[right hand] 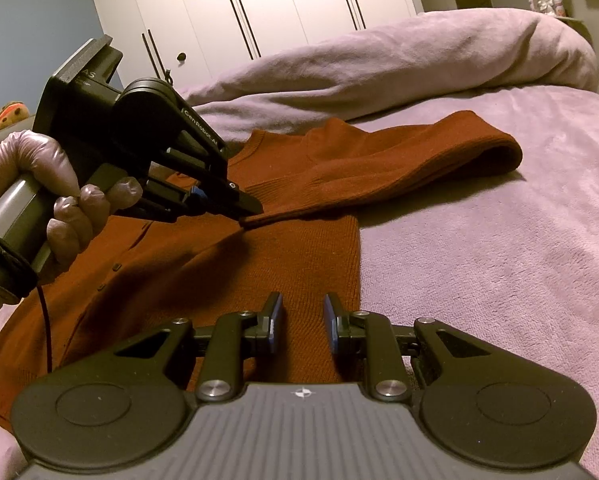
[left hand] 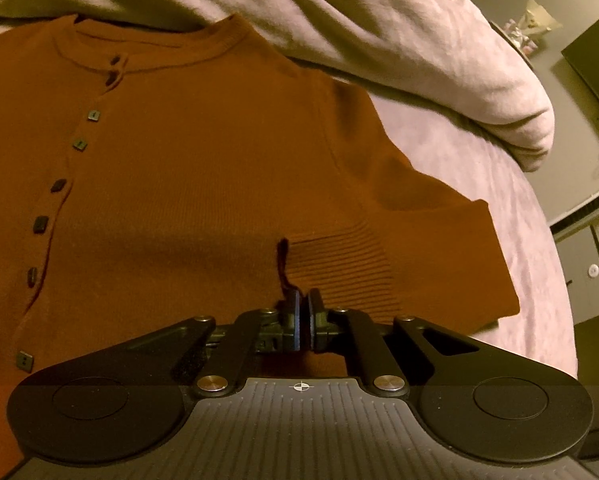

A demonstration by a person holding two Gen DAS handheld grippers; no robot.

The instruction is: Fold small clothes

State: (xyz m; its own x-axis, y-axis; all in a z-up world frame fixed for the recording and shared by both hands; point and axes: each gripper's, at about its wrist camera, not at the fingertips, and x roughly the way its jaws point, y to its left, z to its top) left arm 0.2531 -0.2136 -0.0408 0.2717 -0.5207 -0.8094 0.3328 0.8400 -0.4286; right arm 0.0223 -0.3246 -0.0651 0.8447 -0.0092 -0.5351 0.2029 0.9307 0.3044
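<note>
Cardigan [left hand: 187, 168], rust-coloured, lies buttoned and flat on the bed [left hand: 511, 208]. Left wrist view: left claw [left hand: 304, 300] is pinched tight on the ribbed cuff [left hand: 339, 272] of the sleeve, at 6 o'clock. Right wrist view: right claw [right hand: 301, 312] stands narrowly parted over the cardigan's body at 6 o'clock, gripping nothing; at 9 o'clock a gloved hand [right hand: 55, 200] holds the left claw clamped on the sleeve edge.

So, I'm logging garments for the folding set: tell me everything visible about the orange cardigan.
The orange cardigan is a rust-coloured fine knit with a round neck, dark square buttons down a closed front and ribbed cuffs. It lies flat, front up, on the lilac bedspread, one sleeve folded across the body. The left tool is shut on that cuff's edge.
</note>
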